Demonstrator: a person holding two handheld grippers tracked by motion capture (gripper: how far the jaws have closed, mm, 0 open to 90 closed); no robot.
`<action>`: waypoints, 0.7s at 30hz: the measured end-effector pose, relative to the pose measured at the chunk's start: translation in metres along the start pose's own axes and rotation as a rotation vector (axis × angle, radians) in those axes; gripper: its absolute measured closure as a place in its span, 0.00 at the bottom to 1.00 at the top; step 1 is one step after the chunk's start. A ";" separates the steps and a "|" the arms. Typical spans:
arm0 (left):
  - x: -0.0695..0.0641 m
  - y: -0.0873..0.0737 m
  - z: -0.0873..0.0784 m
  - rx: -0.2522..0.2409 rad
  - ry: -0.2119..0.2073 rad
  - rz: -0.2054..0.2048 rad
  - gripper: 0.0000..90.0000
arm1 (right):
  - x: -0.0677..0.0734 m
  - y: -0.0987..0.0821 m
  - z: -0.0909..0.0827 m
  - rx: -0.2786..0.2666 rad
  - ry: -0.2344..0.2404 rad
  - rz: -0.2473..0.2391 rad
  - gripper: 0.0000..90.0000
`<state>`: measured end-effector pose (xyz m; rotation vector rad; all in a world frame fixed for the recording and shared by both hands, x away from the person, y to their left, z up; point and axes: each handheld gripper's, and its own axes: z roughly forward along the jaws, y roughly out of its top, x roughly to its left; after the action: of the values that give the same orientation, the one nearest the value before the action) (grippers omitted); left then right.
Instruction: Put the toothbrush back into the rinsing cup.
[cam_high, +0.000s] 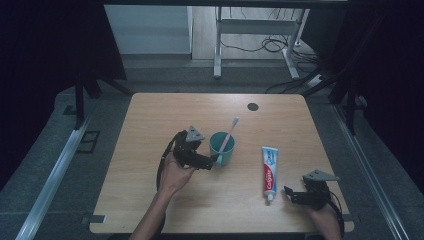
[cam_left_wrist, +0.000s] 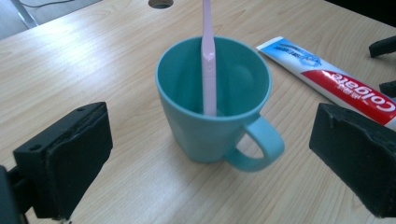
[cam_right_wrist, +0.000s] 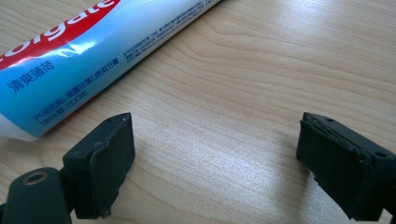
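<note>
- Mug (cam_high: 222, 148), teal, stands upright a little left of the middle of the wooden table (cam_high: 150, 120), with a pink toothbrush (cam_high: 229, 136) standing inside and leaning against its rim.
- Left gripper (cam_high: 216, 161) sits just beside the mug on its left side; its jaws are spread wide and hold nothing.
- In the left gripper view the mug (cam_left_wrist: 212, 112) stands straight ahead between the two black pads (cam_left_wrist: 70, 163), but apart from both, and its handle (cam_left_wrist: 261, 147) points toward the gripper, slightly to the right-hand pad.
- Because of this, I judge the left hand is clearly the nearer one for any grasp of the mug; it needs to go forward along the jaw line and then close.
- Toothpaste tube (cam_high: 269, 172) lies flat to the right of the mug, its long axis running away from the person, cap end near.
- Right gripper (cam_high: 289, 192) rests at the right near edge, just beside the cap end of the tube; its jaws are open and empty, with bare table between them in the right gripper view.
</note>
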<state>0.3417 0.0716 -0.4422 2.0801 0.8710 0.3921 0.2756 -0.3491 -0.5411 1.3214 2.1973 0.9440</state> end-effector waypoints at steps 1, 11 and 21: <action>0.000 -0.002 -0.001 0.000 0.003 0.000 0.00 | 0.000 0.000 0.000 0.000 0.000 0.000 0.12; 0.002 -0.022 -0.005 0.004 0.021 0.000 0.00 | 0.000 0.000 0.000 0.000 0.000 0.001 0.12; 0.003 -0.044 -0.003 0.024 0.032 0.002 0.00 | 0.000 0.000 0.000 0.001 0.000 0.000 0.12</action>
<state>0.3224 0.0935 -0.4757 2.1018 0.8970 0.4188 0.2755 -0.3492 -0.5411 1.3214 2.1982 0.9428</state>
